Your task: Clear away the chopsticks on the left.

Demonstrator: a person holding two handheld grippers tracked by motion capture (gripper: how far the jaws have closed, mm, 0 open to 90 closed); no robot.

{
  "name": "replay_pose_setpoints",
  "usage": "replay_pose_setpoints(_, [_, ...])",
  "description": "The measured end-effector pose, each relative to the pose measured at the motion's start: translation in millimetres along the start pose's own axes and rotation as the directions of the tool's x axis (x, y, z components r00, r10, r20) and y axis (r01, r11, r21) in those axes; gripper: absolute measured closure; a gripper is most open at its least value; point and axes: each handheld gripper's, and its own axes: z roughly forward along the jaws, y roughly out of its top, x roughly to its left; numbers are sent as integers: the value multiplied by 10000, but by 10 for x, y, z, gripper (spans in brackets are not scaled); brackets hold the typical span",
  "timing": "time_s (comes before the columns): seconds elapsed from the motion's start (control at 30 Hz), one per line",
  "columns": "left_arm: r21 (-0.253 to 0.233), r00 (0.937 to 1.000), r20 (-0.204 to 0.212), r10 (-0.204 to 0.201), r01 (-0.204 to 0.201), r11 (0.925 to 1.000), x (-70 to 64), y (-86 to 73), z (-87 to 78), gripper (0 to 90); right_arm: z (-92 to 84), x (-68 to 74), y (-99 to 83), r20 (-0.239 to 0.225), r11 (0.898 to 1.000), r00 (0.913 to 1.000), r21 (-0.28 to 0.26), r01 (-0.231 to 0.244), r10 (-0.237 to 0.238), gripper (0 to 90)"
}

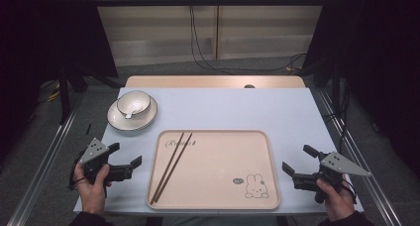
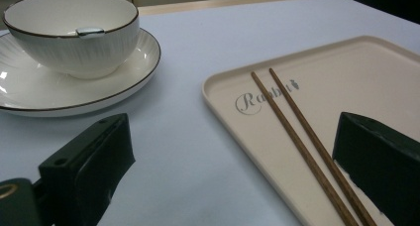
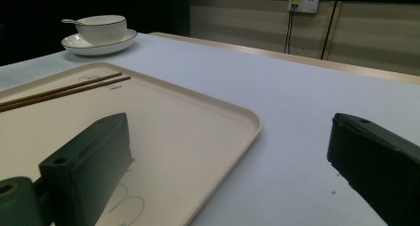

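Observation:
A pair of brown chopsticks (image 1: 172,166) (image 2: 302,146) (image 3: 59,91) lies side by side on the left part of a beige tray (image 1: 223,161) (image 2: 356,77) (image 3: 188,132) with a rabbit print. My left gripper (image 1: 125,154) (image 2: 233,132) is held just left of the tray, open, with nothing between its jaws. At the tray's right edge my right gripper (image 1: 299,159) (image 3: 228,122) is open too and holds nothing. A white bowl (image 1: 133,102) (image 2: 74,37) (image 3: 101,28) with a spoon (image 1: 130,114) in it stands on a white plate (image 1: 119,121) (image 2: 49,94) at the back left.
A pale cloth (image 1: 228,109) covers the table, with bare room behind and to the right of the tray. Metal rails (image 1: 39,171) run along both sides of the table. Cables (image 1: 198,47) hang down the back wall.

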Motion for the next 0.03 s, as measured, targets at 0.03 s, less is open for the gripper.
replay_pose_setpoints(0.03, [-186,9999,-74,-106,105,9998,16,-8,-9,20,1,-4,0,-21,10000,10000,7,38,-38,30])
